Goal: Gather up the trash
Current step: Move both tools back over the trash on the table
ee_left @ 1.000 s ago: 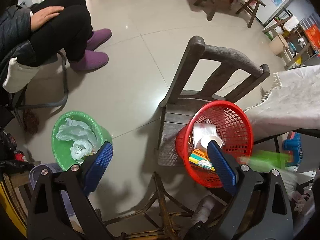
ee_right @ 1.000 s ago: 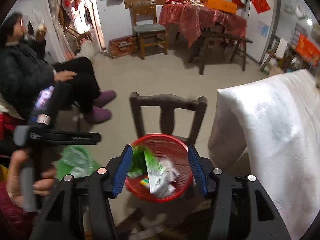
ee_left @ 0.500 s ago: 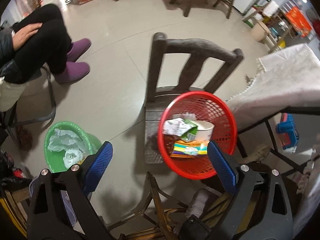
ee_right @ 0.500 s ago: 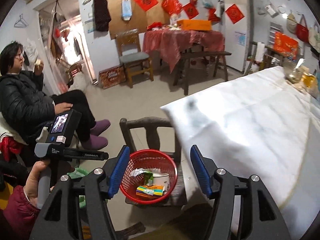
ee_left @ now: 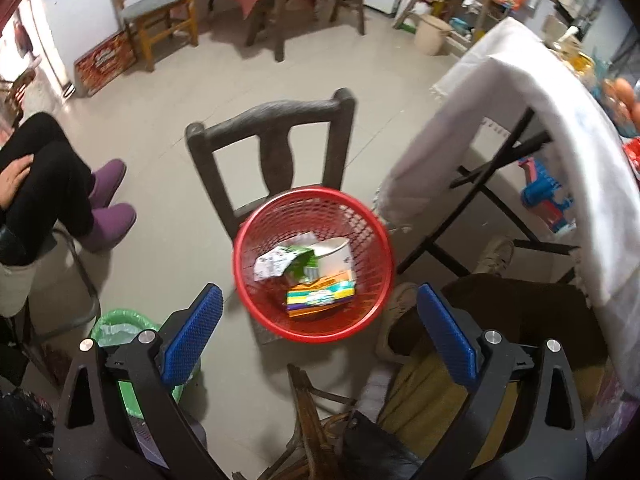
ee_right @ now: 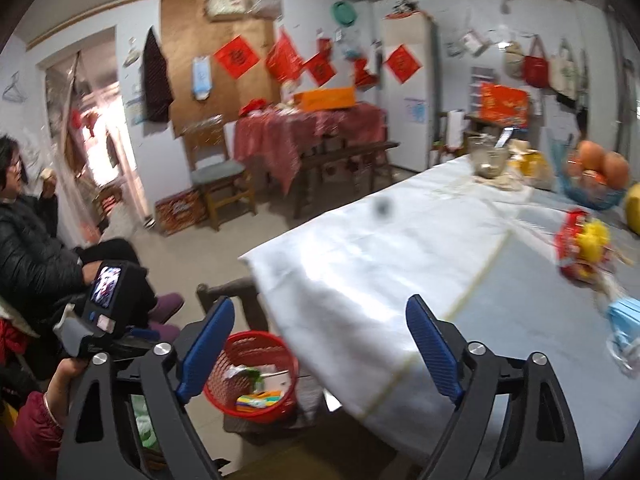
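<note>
One red basket point(ee_left: 314, 312), one chair point(ee_left: 272, 148), one green bin point(ee_left: 120, 324).

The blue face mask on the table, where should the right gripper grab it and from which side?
Grip the blue face mask across its bunched pleated body, coming down from above. It lies crumpled and low on the table, with thin white ear loops trailing toward the near edge, too slack to hold. The right gripper is open and empty, well left of it.

Looks like someone's lived-in home: red paper decorations point(ee_right: 236, 57) on the wall, a cloth-covered dining table point(ee_right: 400, 248), wooden chairs point(ee_left: 276, 152), bags point(ee_right: 536, 66) on hooks.
</note>
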Motion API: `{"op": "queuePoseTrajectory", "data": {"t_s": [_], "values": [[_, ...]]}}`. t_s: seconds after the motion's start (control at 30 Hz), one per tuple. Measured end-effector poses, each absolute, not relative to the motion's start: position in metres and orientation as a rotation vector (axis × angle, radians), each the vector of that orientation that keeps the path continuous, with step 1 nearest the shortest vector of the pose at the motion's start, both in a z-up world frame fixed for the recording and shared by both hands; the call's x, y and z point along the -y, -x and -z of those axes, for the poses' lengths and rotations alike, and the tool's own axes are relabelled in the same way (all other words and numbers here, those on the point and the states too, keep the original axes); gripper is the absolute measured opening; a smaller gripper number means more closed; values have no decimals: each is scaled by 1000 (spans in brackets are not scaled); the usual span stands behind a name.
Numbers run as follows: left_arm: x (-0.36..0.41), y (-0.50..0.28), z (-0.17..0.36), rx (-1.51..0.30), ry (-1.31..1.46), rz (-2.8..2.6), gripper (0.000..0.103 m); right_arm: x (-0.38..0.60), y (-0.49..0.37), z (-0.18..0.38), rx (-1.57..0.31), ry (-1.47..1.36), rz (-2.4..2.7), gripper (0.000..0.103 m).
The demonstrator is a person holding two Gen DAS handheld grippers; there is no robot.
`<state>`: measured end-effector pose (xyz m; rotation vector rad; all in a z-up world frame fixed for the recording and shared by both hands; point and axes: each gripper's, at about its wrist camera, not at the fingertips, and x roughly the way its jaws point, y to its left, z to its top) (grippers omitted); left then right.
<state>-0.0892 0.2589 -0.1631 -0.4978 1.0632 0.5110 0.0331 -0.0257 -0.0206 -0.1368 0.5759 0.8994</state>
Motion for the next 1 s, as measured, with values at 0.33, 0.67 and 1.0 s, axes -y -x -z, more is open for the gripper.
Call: {"op": "queuePoseTrajectory", "data": {"t_s": [0.33,0.67,1.0], "values": [[-211,80,131,-1007,419,-385,94,134,-65,14,-537,17,-664,95],[-157,73,107,-972,323,-236,96,223,-94,24,-571,-141,-503,96],[-114,36,86,-979,218,-119,96,267,-134,60,-665,-207,-428,96]]}}
